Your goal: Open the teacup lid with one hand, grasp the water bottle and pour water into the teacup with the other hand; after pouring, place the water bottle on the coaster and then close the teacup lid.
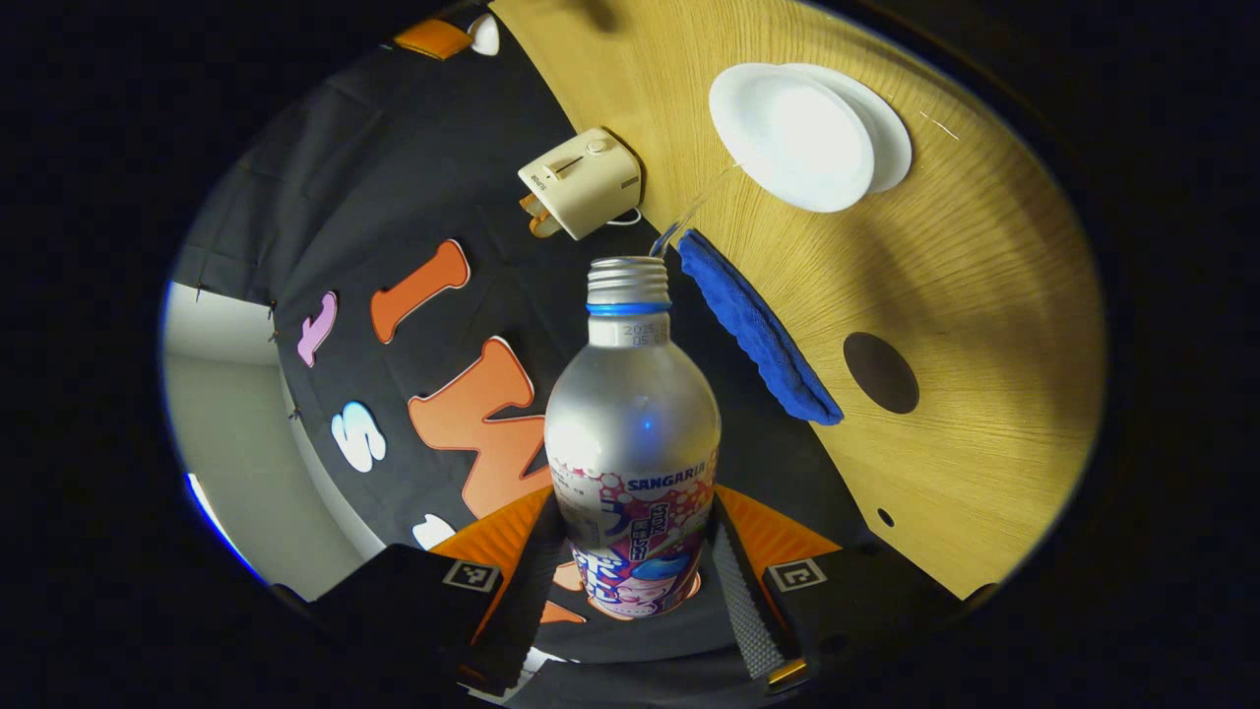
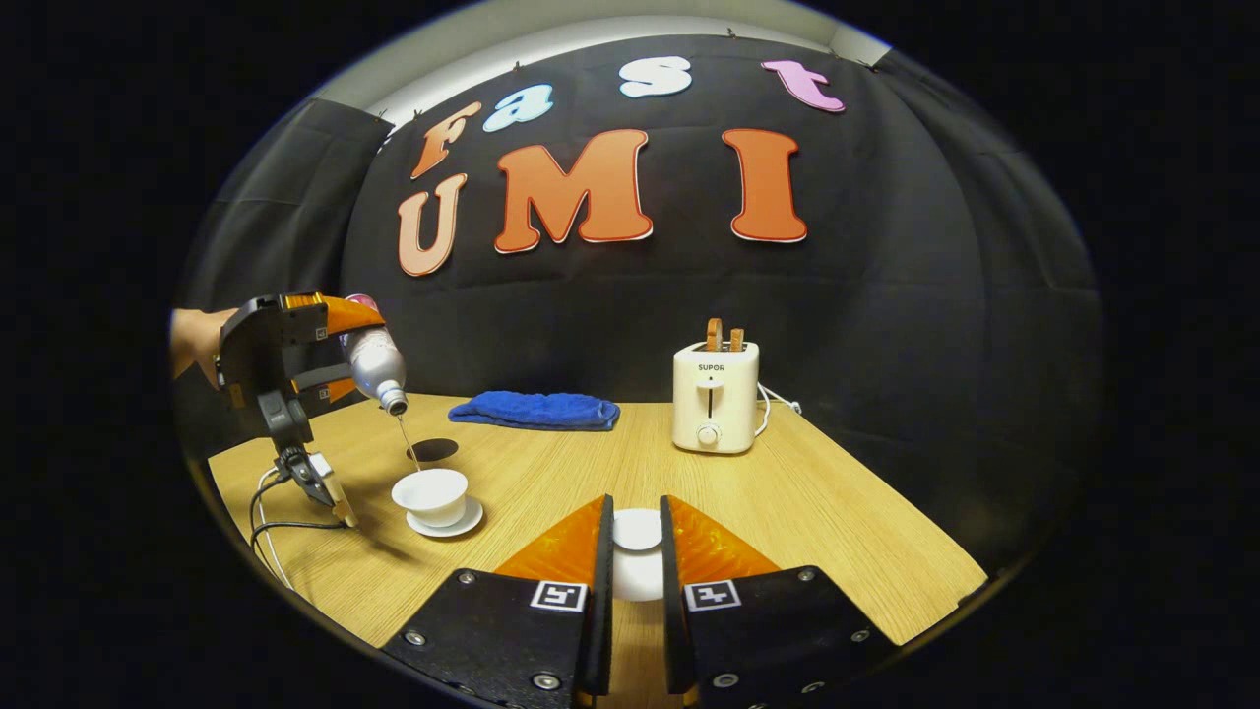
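we have the water bottle (image 1: 632, 433) clamped between the 2 fingers of the left gripper (image 1: 630, 581), which press on its printed lower body from either side. the bottle is tipped, its long axis running away from the fingers with the open threaded mouth leading. in the right gripper view the neck points down and toward the teacup (image 2: 431, 492), and a thin stream falls from the mouth into it. so we judge the pour to be under way.

the teacup stands uncovered on its saucer (image 2: 463, 522) on the wooden table (image 2: 787, 512), below and just ahead of the bottle mouth. our right gripper (image 2: 636, 551) holds the white teacup lid (image 2: 638, 530) between its 2 fingers, low over the table and well apart from the cup.

the move to come turns on the coaster (image 1: 881, 372), the dark round disc on the table. in the left gripper view it lies to the right of the bottle, beyond the blue cloth (image 1: 758, 330), and in the right gripper view it sits just behind the cup. the left gripper is the nearer one, and the bottle's axis must come back upright before it goes down there.

the bottle label shows a brand name in blue capitals and smaller characters we cannot make out. the cream toaster (image 2: 716, 396) also carries a short word on its front.
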`<state>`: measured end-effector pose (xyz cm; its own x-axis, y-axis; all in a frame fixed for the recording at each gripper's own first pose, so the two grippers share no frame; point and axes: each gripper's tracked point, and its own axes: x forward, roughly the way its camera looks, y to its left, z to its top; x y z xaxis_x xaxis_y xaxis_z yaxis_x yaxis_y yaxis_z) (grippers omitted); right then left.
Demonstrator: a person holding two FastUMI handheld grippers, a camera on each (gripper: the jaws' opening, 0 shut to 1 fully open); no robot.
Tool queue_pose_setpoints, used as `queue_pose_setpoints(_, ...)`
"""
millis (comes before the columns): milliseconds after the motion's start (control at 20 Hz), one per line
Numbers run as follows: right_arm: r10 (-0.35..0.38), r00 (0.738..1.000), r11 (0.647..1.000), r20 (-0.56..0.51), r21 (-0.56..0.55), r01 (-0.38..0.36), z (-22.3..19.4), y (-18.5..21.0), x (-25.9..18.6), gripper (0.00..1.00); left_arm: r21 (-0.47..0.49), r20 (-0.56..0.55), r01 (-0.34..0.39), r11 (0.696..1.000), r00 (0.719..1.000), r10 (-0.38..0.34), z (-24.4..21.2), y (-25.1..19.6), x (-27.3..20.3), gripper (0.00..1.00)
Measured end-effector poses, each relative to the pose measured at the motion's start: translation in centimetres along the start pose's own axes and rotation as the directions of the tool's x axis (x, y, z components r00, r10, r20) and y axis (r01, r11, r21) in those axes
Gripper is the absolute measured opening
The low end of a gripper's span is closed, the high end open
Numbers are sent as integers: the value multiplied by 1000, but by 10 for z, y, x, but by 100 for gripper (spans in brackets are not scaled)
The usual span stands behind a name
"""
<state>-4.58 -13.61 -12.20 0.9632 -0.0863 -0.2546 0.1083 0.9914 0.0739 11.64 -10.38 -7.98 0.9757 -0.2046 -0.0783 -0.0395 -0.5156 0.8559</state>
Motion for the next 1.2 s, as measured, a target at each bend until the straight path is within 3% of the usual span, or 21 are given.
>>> queue_pose_setpoints(400, 19, 1000, 1000, -5, -8, -19, 1, 11, 4, 22, 24, 30, -39, 999, 999, 38, 10, 4, 0, 86)
queue_pose_setpoints(550, 20, 1000, 1000, -10, -12, -20, 0, 15, 7, 22, 20, 23, -40, 999, 999, 40, 7, 5, -1, 81)
queue_pose_setpoints(900, 43, 999, 999, -13, -32, -44, 3, 31, 11, 22, -12, 18, -91, 996, 996, 92, 3, 15, -7, 86)
queue_pose_setpoints(1050, 51, 999, 998, -17, -39, -52, 4, 39, 15, 22, -81, 13, -136, 987, 990, 138, -2, 23, -10, 83)
queue_pose_setpoints(1200, 65, 998, 996, -18, -51, -66, 8, 52, 19, 22, -202, 3, -213, 956, 976, 218, -11, 40, -14, 84)
